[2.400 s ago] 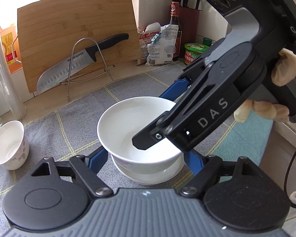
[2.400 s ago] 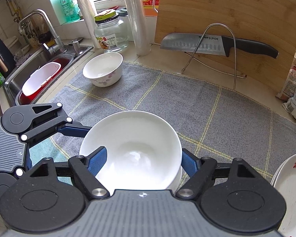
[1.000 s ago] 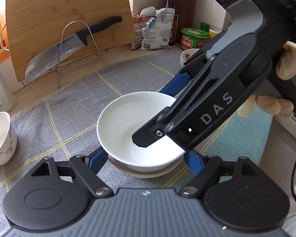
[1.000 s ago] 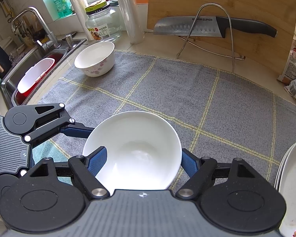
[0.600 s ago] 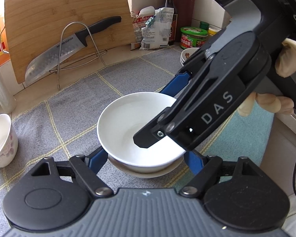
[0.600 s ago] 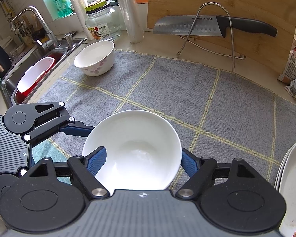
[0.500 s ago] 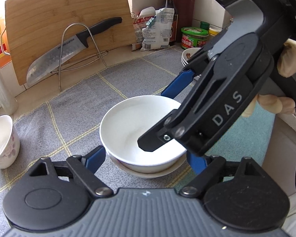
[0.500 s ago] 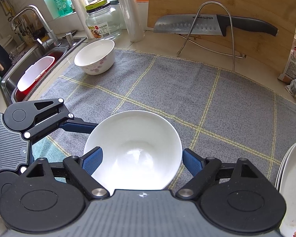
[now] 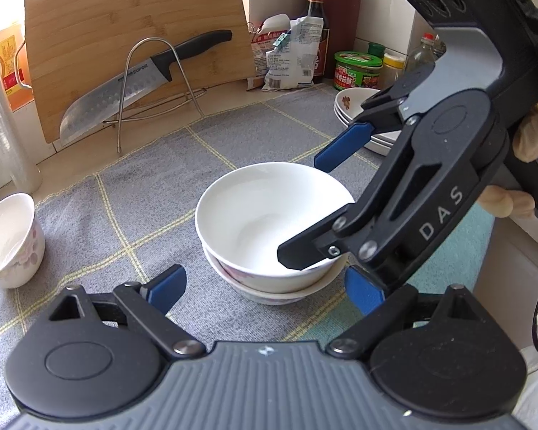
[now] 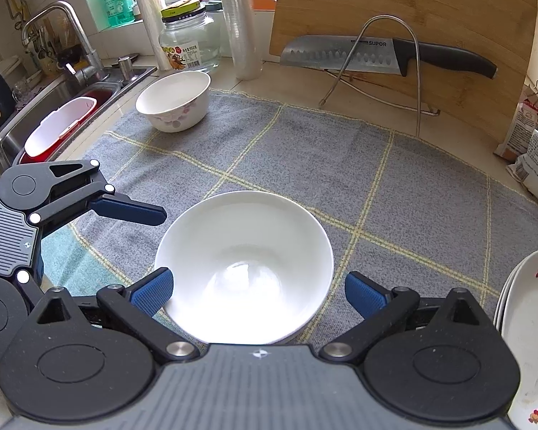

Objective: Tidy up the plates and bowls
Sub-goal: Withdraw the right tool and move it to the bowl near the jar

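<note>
Left wrist view shows your left tongs (image 9: 265,286) with their blue pads spread on either side of the stacked bowls (image 9: 269,229), and the jaws are widening at this moment; neither pad touches the china. The upper white bowl sits nested in a lower bowl with a floral pattern, and the pair rests on the grey checked cloth (image 9: 154,193) that covers the table.

Your right tongs (image 9: 340,211) reach in from the right of this view, one blue finger above the far rim and the other low by the near rim. From the right wrist view, the right tongs (image 10: 258,292) are spread wide and opening too, with the stacked bowls (image 10: 244,268) between the pads but clear of both. Your left tongs (image 10: 132,211) show at the left edge of that view, just beside the bowl's rim.

A single flowered bowl (image 10: 174,105) stands well apart at the far left corner of the cloth, near the sink (image 10: 71,107). A stack of plates (image 9: 358,114) with a flower print lies at the right side of the cloth. Behind the cloth, a knife (image 10: 383,57) rests on a wire rack (image 10: 394,68) against a wooden cutting board (image 10: 412,10).
</note>
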A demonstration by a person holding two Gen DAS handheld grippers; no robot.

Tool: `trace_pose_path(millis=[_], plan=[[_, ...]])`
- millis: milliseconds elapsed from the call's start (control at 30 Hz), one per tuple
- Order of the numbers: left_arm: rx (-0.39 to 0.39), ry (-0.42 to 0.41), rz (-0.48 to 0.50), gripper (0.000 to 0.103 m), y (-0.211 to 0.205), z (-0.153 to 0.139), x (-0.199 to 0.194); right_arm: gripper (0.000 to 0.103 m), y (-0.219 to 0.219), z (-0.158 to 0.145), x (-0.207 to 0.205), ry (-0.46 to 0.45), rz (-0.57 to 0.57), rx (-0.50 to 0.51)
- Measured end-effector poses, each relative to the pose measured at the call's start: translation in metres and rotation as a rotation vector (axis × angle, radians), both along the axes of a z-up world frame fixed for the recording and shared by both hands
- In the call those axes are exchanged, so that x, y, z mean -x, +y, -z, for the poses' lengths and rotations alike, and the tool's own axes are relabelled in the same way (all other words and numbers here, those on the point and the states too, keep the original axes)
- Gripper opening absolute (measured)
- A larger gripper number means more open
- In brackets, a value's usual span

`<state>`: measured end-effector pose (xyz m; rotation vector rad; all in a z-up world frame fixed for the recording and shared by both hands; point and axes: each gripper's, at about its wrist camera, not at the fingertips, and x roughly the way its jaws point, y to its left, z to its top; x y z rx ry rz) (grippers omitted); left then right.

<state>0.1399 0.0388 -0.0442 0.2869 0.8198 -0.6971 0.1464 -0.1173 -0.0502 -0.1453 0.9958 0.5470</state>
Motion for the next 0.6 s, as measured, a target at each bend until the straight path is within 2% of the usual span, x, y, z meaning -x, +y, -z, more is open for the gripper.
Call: trace_pose_path(millis=[367, 600], plan=[[0.01, -0.013, -0.023, 0.095, 0.016, -0.003, 0.004, 0.103, -0.002, -0.007, 0.007, -0.019, 0.039, -0.014], [0.014, -0.018, -0.079, 0.095, 0.043, -0.003, 0.001, 0.103, 0.014, -0.018, 0.004, -0.054, 0.036, -0.011]])
